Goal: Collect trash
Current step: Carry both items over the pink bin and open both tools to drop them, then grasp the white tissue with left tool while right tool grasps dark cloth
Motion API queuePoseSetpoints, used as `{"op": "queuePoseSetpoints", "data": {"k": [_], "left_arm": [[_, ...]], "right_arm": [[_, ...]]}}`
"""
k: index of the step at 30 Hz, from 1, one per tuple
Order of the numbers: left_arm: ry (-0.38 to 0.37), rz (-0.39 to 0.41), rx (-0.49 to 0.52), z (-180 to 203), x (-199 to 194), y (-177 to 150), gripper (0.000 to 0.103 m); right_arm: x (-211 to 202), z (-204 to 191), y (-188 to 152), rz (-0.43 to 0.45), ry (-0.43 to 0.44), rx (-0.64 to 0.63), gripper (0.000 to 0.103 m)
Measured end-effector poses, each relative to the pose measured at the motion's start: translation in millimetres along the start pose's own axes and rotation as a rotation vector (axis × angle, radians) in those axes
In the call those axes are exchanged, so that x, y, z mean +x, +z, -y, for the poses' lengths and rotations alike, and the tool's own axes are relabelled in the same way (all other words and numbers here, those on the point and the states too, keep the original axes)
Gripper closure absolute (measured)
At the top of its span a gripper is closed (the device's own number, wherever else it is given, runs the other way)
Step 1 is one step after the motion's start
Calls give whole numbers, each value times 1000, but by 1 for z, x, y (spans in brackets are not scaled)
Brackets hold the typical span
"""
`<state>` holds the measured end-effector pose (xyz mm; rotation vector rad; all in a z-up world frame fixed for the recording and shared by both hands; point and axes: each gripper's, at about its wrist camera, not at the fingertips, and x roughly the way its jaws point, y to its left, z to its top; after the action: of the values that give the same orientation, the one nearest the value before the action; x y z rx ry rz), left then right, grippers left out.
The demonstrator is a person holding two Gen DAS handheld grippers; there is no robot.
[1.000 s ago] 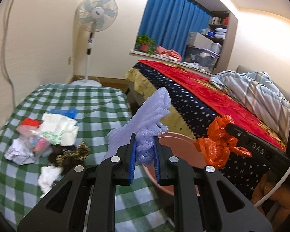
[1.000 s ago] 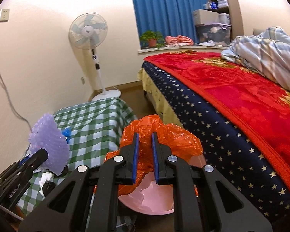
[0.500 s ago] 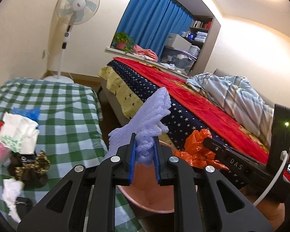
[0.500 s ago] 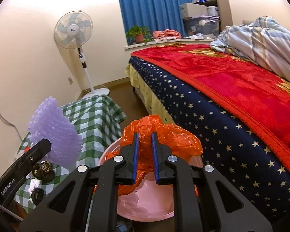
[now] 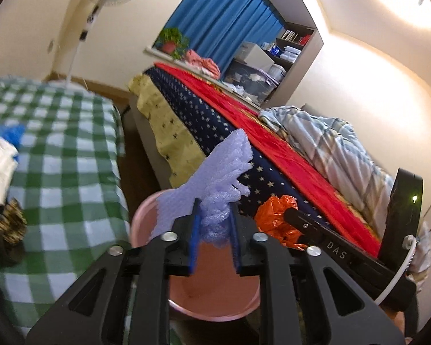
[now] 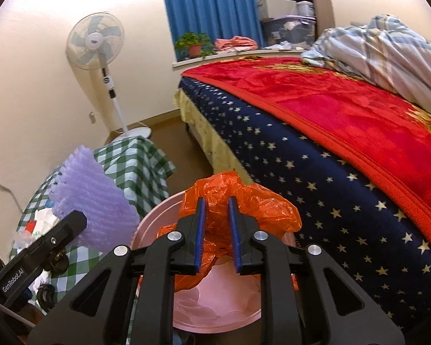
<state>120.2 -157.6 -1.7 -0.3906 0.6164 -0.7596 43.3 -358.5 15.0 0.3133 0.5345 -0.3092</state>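
Over pink bin (image 6: 215,313): left tongs (image 5: 214,238) loosening round purple foam netting (image 5: 215,178), right tongs (image 6: 217,235) loosening round orange plastic bag (image 6: 244,207); drop step; next, part wider, let both fall.

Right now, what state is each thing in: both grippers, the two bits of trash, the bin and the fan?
Left gripper: jaws just opening, foam between them.
Right gripper: jaws just opening, bag between them.
Purple foam: over the bin, not dropped.
Orange bag: crumpled, over the bin.
Pink bin: upright, lined.
Fan: upright; spinning unclear.
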Motion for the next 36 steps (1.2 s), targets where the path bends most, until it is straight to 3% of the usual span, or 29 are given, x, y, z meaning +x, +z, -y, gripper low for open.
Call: {"op": "queuePoseSetpoints", "data": {"k": [2, 3, 4, 16, 28, 36], "left_arm": [[17, -24, -30, -7, 6, -3, 55], [35, -34, -34, -10, 7, -5, 55], [51, -40, -31, -11, 8, -6, 55], [124, -25, -3, -17, -13, -4, 55], [219, 35, 12, -32, -68, -3, 55], [328, 71, 14, -48, -108, -4, 55]], "right_arm": [[1, 5, 0, -2, -19, 30, 62], [1, 7, 0, -1, -31, 42, 53], [1, 9, 0, 0, -39, 48, 51], [-4, 2, -1, 8, -11, 43, 51], [-18, -38, -11, 20, 143, -47, 52], [-26, -82, -27, -4, 276, -101, 54]]}}
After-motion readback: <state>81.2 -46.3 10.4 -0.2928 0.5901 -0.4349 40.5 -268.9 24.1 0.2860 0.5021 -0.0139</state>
